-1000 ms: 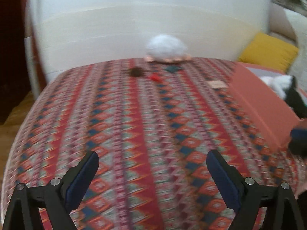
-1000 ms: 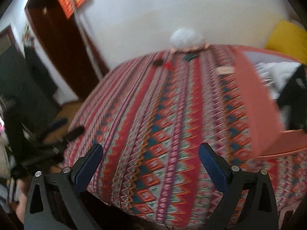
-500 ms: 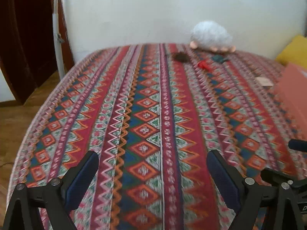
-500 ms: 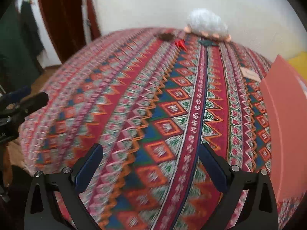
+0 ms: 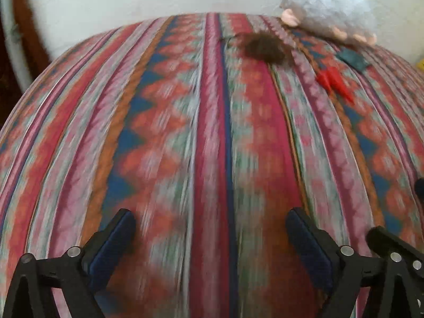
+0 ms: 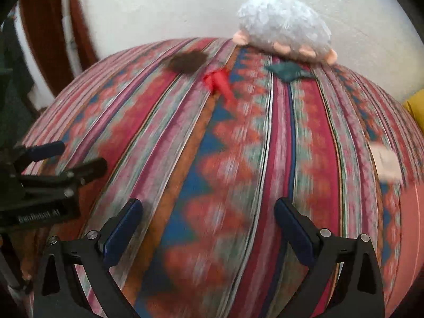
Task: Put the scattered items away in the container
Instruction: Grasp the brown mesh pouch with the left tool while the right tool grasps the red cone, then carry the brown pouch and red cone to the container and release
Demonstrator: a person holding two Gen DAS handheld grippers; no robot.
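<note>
While the left gripper (image 5: 209,228) is held spread and empty, a brown tuft (image 5: 265,47), red piece (image 5: 335,80) and plush (image 5: 328,8) are seen scattered ahead. From the right gripper (image 6: 208,218), likewise spread, a green piece (image 6: 287,71) and card (image 6: 385,163) are noted unstowed; the container (image 6: 413,238) is glimpsed at right.

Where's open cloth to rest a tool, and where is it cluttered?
Free: the wide patterned cloth between both open tools and the far items. Crowded: the far edge by the wall, where the white plush, brown tuft, red clip and dark green piece cluster. A pale card lies right, near the orange container.
</note>
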